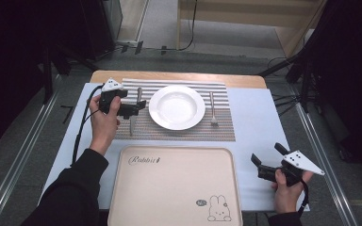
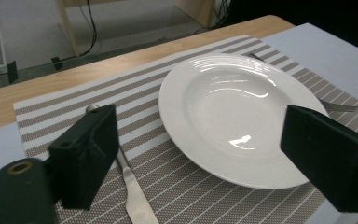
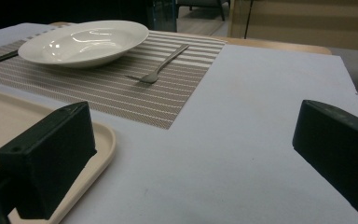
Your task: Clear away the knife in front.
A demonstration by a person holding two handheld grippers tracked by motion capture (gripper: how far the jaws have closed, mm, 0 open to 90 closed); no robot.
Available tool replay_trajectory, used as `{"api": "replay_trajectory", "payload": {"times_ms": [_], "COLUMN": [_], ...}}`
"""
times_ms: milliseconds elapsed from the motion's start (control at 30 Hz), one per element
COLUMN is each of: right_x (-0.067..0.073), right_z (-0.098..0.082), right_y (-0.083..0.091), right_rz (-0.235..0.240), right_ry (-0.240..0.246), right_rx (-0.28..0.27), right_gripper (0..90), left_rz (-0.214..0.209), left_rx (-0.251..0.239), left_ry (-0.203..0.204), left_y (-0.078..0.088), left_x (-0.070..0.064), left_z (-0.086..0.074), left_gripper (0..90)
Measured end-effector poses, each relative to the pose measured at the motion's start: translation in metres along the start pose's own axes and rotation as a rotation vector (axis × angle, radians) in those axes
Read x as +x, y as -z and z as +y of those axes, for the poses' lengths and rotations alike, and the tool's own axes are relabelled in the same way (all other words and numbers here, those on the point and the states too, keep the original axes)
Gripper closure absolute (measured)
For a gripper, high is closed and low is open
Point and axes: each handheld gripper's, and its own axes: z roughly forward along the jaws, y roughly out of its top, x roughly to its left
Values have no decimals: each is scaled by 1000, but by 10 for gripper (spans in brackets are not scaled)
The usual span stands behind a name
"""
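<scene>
My left gripper hangs over the knife, jaws apart and grasping nothing, the knife lying on the striped mat left of the plate. My right gripper rests open, empty, beside the tray.

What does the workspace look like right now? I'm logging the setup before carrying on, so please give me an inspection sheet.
Surface: table under a pale sheet, wooden edge at the far side.
Job's things: knife on the striped placemat, left of the white plate; fork to the right of the plate; beige tray nearer the person, nothing on it.
Clutter: nothing seen.
Grippers: left gripper open, above the knife, nothing held; right gripper open above the bare sheet, right of the tray.
Cables: black cable trails from the left gripper.
Surroundings: grey floor, wooden furniture beyond, dark stands at both sides.
</scene>
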Motion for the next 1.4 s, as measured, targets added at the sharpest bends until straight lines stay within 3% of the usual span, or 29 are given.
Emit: {"api": "replay_trajectory", "payload": {"times_ms": [233,667,733,800,1033,1233,1400], "right_x": [0,0,0,0,0,-1,-1], "right_z": [0,-1,-1,-1,-1,-2,-2], "right_y": [-1,-2,-2,-3,-4,-4,-5], "right_rz": [-4,1,1,2,4,5,6], "right_ry": [-1,2,2,2,3,-2,-2], "right_rx": [3,14,15,16,23,23,26], "right_gripper": [0,0,0,0,0,0,0], "left_rz": [28,33,40,55,82,149,152], "left_rx": [31,172,175,198,249,317,359], "left_ry": [14,44,50,50,87,120,116], "left_y": [-12,-43,-44,-48,-58,-70,-78], "left_x": [7,16,16,17,25,31,33], "left_z": [6,16,17,18,22,24,23], "left_gripper": [129,143,143,197,212,305,360]}}
